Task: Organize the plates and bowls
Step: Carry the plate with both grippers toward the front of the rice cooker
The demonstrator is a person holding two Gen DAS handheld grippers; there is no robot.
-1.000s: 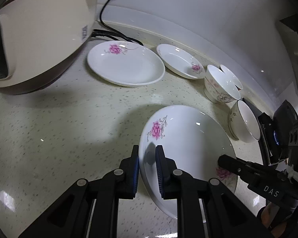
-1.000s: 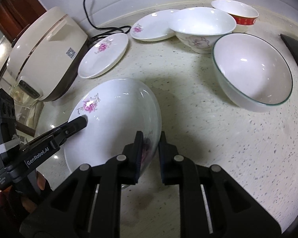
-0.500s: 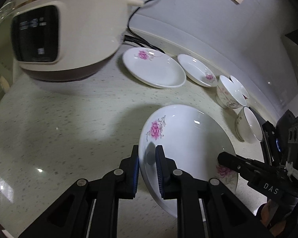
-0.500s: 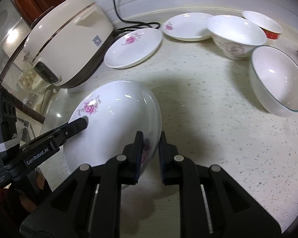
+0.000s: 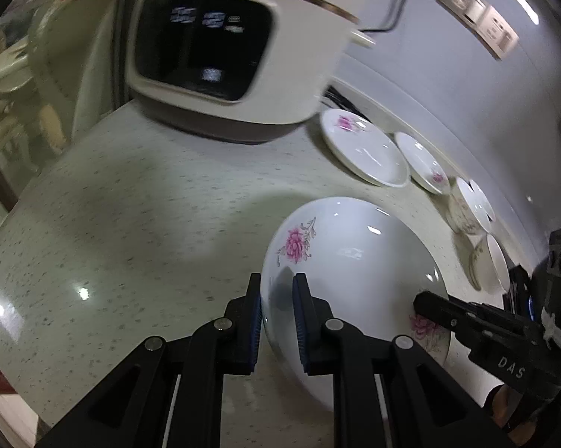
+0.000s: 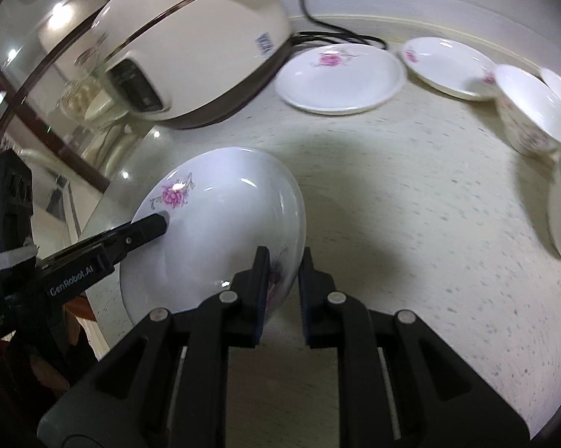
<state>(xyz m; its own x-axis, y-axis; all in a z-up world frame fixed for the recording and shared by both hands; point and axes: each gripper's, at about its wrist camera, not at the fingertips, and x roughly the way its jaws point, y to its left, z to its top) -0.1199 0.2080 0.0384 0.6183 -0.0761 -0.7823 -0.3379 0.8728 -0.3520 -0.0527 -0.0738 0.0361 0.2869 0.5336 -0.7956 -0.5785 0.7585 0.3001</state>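
Note:
A large white plate with pink flowers (image 5: 351, 261) is held above the speckled counter by both grippers. My left gripper (image 5: 276, 298) is shut on its left rim. My right gripper (image 6: 284, 272) is shut on the opposite rim of the plate (image 6: 224, 231). The right gripper also shows in the left wrist view (image 5: 422, 298), and the left gripper in the right wrist view (image 6: 161, 222). Two smaller flowered plates (image 6: 340, 74) (image 6: 448, 65) lie at the back of the counter, with bowls (image 6: 534, 115) to their right.
A cream rice cooker (image 5: 235, 44) with a dark display stands at the back left, its black cord (image 6: 336, 31) running along the wall. A glass pane and the counter's left edge (image 5: 4, 224) are close by. Wall sockets (image 5: 478, 11) sit above.
Both grippers have carried the large plate to the left and back from the wall; the rice cooker now fills more of the view and the bowls have slid to the right edge.

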